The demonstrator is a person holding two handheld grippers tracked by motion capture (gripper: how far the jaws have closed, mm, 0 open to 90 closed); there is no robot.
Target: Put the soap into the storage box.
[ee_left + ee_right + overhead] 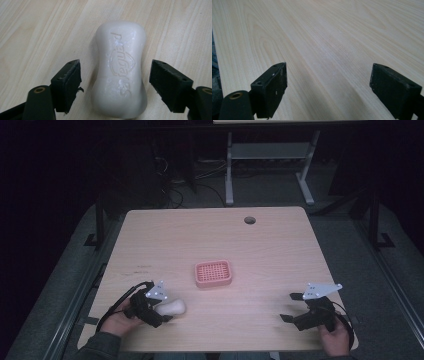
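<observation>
On the desk: a wooden desk (pixel 280 250) carried everything.
Soap dish: a pink slotted dish (pixel 213 273) sat near the desk's middle, well apart from both claws.
Right claw: the right claw (pixel 289 307) hovered at the near right, jaws wide apart over bare wood.
Left claw: the left claw (pixel 115 80) straddled the soap, pads not touching it.
Soap: the white bar (pixel 120 70) lay flat at the near left.

A pale wooden table (pixel 280 250) with a round cable hole (pixel 249 220) stands on grey floor (pixel 75 265). Behind it, a second table's grey legs (pixel 229 170) and tangled cables (pixel 172 185) show in a dark, dim room.
</observation>
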